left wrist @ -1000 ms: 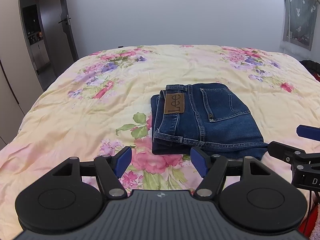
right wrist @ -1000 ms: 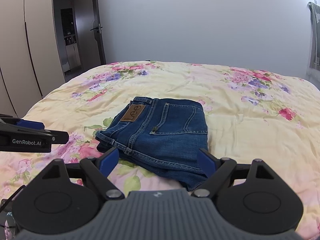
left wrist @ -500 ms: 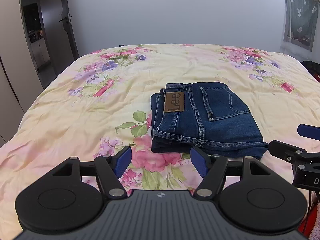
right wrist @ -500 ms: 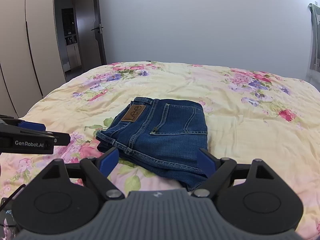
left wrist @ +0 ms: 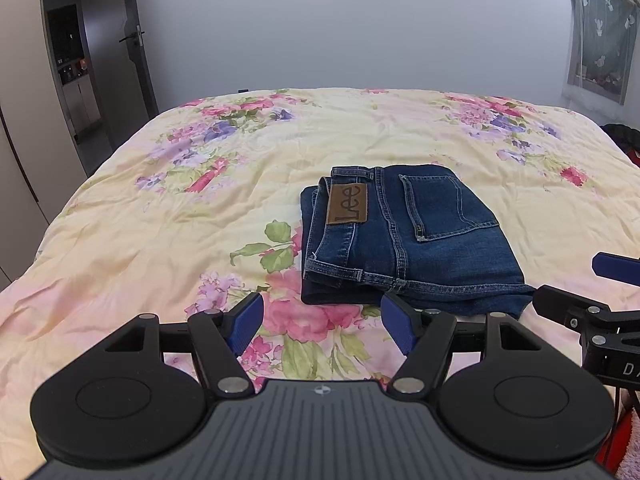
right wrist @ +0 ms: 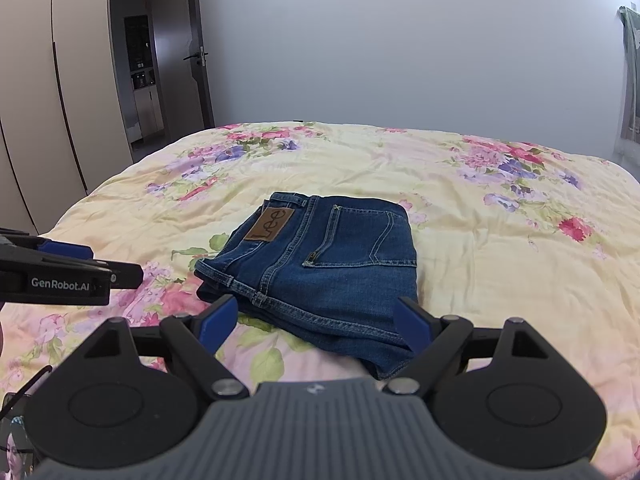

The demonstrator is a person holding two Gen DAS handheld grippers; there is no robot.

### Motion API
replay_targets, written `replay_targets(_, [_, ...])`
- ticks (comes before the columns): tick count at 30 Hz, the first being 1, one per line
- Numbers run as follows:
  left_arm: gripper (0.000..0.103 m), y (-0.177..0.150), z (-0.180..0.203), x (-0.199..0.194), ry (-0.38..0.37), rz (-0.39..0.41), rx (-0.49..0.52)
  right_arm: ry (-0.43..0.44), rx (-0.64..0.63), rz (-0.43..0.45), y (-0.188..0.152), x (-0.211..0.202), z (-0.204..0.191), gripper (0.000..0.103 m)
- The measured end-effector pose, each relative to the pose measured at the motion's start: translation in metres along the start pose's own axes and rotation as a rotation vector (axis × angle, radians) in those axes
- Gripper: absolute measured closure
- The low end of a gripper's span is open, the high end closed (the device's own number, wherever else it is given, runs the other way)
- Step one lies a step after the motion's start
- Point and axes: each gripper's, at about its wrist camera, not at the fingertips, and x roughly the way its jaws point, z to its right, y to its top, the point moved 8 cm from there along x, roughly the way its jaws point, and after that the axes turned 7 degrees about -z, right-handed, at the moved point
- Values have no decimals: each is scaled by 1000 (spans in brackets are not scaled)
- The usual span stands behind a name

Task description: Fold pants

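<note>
The blue jeans (left wrist: pixel 404 236) lie folded into a compact stack on the floral bedspread (left wrist: pixel 200 220), brown Lee patch and back pocket facing up. They also show in the right wrist view (right wrist: pixel 320 264). My left gripper (left wrist: pixel 322 320) is open and empty, held just short of the stack's near left corner. My right gripper (right wrist: pixel 316 322) is open and empty, held just short of the stack's near edge. Each gripper shows at the edge of the other's view: the right one (left wrist: pixel 592 300), the left one (right wrist: pixel 80 268).
The bed fills both views, with a grey wall behind it. A wardrobe (right wrist: pixel 48 100) and an open doorway (right wrist: pixel 160 72) stand at the left. A curtain (left wrist: pixel 600 36) hangs at the far right. Red fabric (left wrist: pixel 628 444) lies at the bottom right.
Both grippers have drawn back and risen very slightly from the jeans. The jeans have not moved.
</note>
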Motion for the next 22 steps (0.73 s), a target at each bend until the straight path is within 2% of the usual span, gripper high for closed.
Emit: replay_targets(22, [24, -4, 1, -2, -3, 2, -22, 9, -5, -10, -5, 1, -5, 22])
